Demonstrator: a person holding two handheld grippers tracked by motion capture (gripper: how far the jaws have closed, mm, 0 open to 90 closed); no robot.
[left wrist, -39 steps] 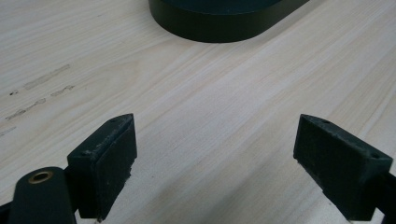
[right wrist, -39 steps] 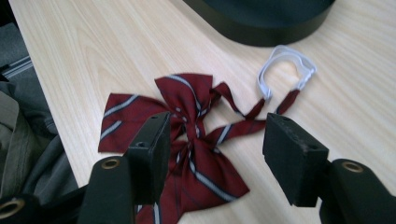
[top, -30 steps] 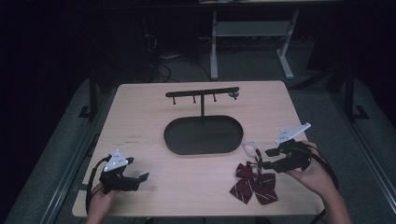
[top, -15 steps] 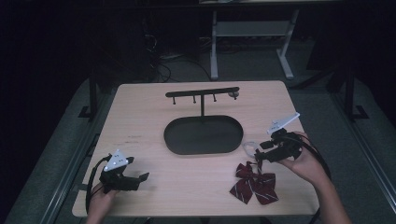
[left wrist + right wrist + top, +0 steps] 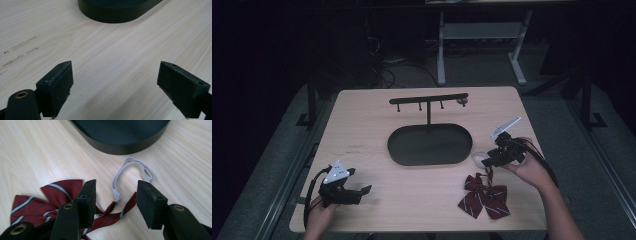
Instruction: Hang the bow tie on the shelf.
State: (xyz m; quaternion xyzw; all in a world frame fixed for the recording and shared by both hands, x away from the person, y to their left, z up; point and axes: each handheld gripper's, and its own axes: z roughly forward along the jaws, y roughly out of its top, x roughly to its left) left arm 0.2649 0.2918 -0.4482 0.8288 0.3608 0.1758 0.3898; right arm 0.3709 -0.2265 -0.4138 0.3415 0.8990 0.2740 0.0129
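Observation:
A dark red striped bow tie lies on the table's near right, its white strap loop curling toward the black stand. My right gripper points down at the strap. Its jaws have just been closing and stand apart on either side of the strap's end, where it joins the tie, and the pads do not press on it. At the near left, my left gripper rests low over bare wood, open with nothing between its jaws.
A black stand with an oval base and a hooked crossbar occupies the table's middle. The wooden table has its right edge just beyond my right hand. Dark floor and a desk frame lie behind.
My right gripper has moved left and down from the table's right edge to the white strap, and its jaws have narrowed. The left gripper has stayed put.

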